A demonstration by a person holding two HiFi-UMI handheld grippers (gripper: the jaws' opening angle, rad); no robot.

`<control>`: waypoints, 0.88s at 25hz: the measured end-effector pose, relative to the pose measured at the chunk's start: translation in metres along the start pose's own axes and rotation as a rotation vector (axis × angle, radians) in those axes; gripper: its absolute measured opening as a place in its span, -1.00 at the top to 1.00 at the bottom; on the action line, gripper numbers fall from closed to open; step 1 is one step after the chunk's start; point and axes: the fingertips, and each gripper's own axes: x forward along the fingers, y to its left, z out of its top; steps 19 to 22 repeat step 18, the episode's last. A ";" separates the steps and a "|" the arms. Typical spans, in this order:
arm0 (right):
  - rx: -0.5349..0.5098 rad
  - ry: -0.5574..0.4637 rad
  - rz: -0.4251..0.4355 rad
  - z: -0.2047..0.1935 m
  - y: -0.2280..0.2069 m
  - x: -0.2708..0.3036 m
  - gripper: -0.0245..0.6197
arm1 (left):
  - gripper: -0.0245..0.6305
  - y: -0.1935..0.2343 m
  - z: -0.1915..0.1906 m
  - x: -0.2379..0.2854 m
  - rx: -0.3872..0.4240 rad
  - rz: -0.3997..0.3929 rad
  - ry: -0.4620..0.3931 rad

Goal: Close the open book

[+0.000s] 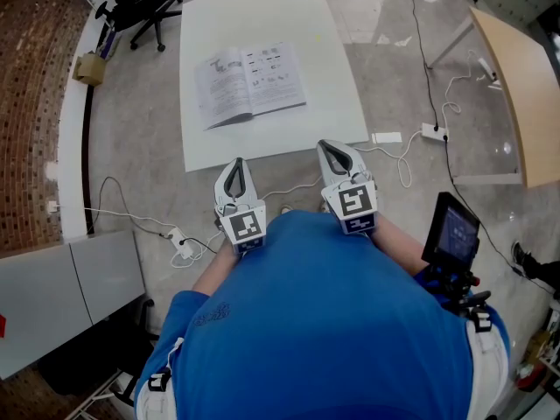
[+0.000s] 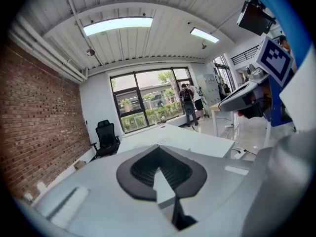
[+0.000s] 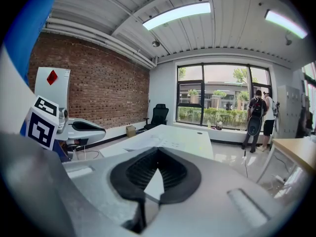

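The open book [image 1: 249, 84] lies flat, pages up, on the white table [image 1: 262, 143]; nothing touches it. Both grippers are held close to the person's body, short of the table's near edge and pointing toward it. My left gripper [image 1: 234, 169] is shut with nothing between its jaws, and my right gripper [image 1: 333, 153] is likewise shut and empty. In the left gripper view the shut pads [image 2: 143, 174] fill the foreground, with the table [image 2: 192, 141] beyond and the right gripper [image 2: 239, 97] alongside. In the right gripper view the book [image 3: 148, 143] shows faintly on the table [image 3: 195, 143], with the left gripper [image 3: 84, 127] beside.
A black office chair [image 1: 140, 3] stands at the table's far left corner, a cardboard box [image 1: 89, 68] by the curved brick wall. Cables and a power strip [image 1: 434, 131] lie on the floor to the right, near a wooden desk [image 1: 525, 86]. People [image 3: 256, 115] stand at the window.
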 end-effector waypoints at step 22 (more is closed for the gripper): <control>0.008 -0.006 0.019 -0.007 -0.015 -0.009 0.91 | 0.90 -0.021 0.010 0.007 -0.009 -0.002 0.014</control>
